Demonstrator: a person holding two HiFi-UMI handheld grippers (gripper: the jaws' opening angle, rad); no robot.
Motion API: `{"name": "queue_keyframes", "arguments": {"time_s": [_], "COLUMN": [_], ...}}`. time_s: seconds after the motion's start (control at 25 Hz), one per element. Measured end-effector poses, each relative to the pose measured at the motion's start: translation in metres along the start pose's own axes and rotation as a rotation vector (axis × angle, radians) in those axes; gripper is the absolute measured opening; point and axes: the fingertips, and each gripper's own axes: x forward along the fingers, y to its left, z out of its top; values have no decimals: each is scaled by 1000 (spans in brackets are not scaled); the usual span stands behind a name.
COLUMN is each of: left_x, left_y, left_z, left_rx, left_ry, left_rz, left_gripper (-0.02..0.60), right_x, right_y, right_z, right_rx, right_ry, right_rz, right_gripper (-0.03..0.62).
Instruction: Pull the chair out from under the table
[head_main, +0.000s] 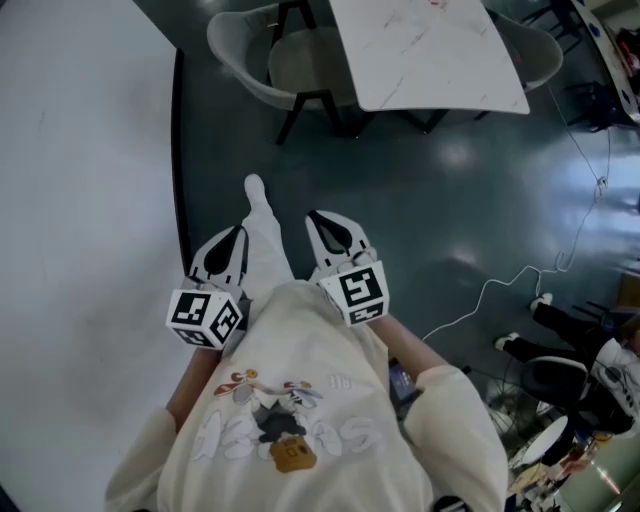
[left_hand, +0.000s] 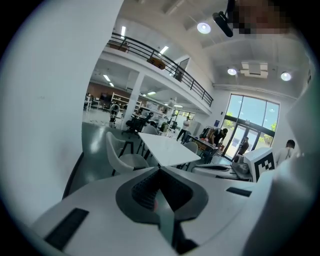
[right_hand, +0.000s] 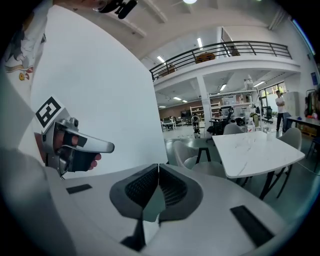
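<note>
A light grey shell chair (head_main: 262, 58) with black legs stands tucked against the left side of a white marble-top table (head_main: 430, 50) at the top of the head view. My left gripper (head_main: 238, 234) and right gripper (head_main: 318, 218) are held side by side in front of my chest, well short of the chair, and both point toward it. In the left gripper view the jaws of the left gripper (left_hand: 160, 169) are shut on nothing, with the chair (left_hand: 120, 155) and table (left_hand: 167, 147) beyond. The right gripper (right_hand: 158, 165) is likewise shut and empty, facing the chair (right_hand: 189, 156).
A white wall (head_main: 80, 200) with a dark base strip runs along the left. A second grey chair (head_main: 540, 50) sits at the table's right side. A white cable (head_main: 500, 290) trails over the dark floor at the right, near a seated person (head_main: 570, 345) and clutter.
</note>
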Motion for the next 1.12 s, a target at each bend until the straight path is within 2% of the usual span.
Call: {"name": "queue_keyframes", "arguments": {"time_s": [0.12,0.28,0.4,0.64,0.8,0.96,1.12], "left_x": [39,103,142,210,239,272,301], "left_y": [42,114,156,235,269,284,292], "left_z": [31,84,129,189,203,204,205], "left_rx": [5,59,64,51,51,105,63], "left_ry": [3,27,33,83,129,197,251], "left_rz": [-17,-5,-37,-67,-52,-14,29], "left_gripper": [9,9,9,9,9,11,14], "right_x": [54,139,194,294,333,356,377], "right_y": [-17,-42,-56,-93,-105,-121,-133], "right_z": [20,60,94,136,153,164,159], "right_rx": [-6,-5,-42,-34,-37,-54,-102], "right_ry": [6,2,-7,75,78,64,93], "right_rz": [-14,-16,-9,-42,-32,-6,30], "right_gripper": [11,11,11,11,11,11,11]}}
